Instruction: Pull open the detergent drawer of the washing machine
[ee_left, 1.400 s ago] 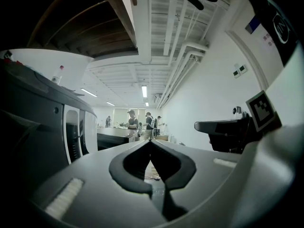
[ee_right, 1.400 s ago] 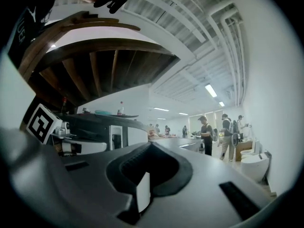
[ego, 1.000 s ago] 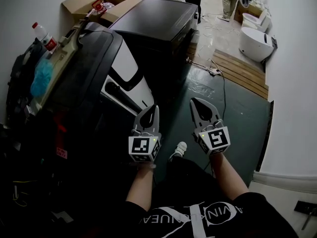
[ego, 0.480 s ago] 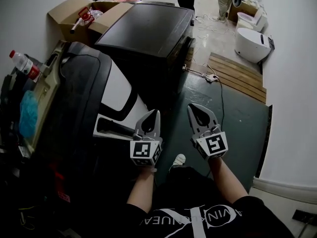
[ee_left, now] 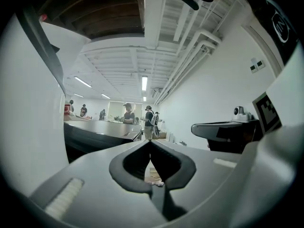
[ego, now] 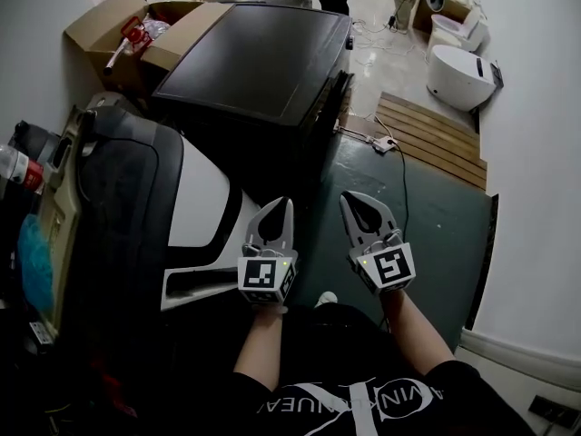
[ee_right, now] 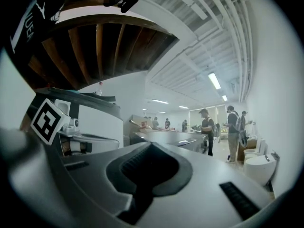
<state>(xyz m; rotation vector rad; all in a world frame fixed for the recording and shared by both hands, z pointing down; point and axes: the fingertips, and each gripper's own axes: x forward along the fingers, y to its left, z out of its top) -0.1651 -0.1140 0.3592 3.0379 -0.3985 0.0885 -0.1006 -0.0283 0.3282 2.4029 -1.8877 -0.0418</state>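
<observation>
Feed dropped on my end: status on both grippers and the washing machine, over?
Left gripper and right gripper both shut, empty, in the air. Washing machine beside the left gripper, untouched; drawer not made out. Nothing seen between them.

left tool (ego: 285, 203): jaws together, empty | right tool (ego: 349, 200): jaws together, empty

shirt (ego: 363, 396): person is wearing black, short sleeves, white lettering running across the chest
shoe (ego: 325, 297): pale toe is showing
left gripper (ego: 288, 203): pale grey shell; dark lining is edging a teardrop hollow
right gripper (ego: 348, 198): is matching the left in colour and shape
marker cubes (ego: 266, 277): white faces are carrying black square codes
</observation>
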